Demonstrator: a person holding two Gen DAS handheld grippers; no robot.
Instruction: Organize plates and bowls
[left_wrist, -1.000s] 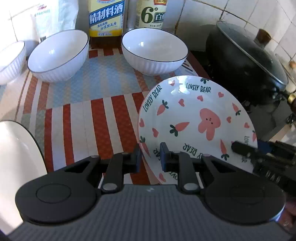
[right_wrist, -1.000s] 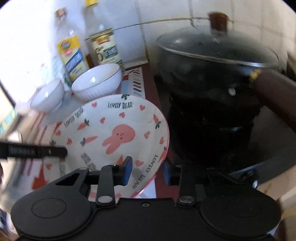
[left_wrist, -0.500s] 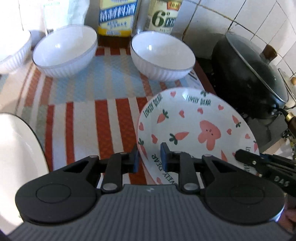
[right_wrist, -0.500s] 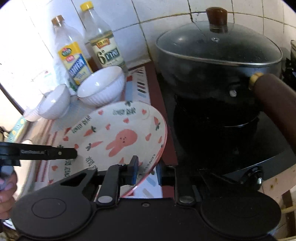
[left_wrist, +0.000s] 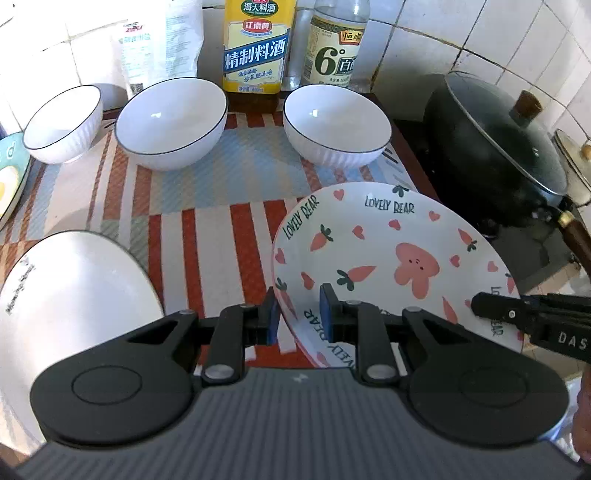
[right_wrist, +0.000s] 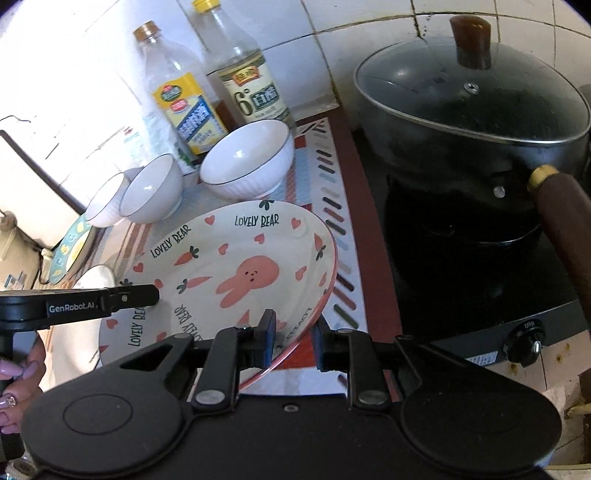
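— In the lower centre of the left wrist view, what did the left gripper do?
— Its jaws straddled the near-left rim of the white round plate printed with pink rabbit and carrots, parted, not pinching. Three white ribbed bowls stood along the upper frame on the striped mat.
— And the right wrist view?
— The right gripper bracketed the plate's lower-right rim, gap visible, unclenched. The black lidded wok filled the upper right.
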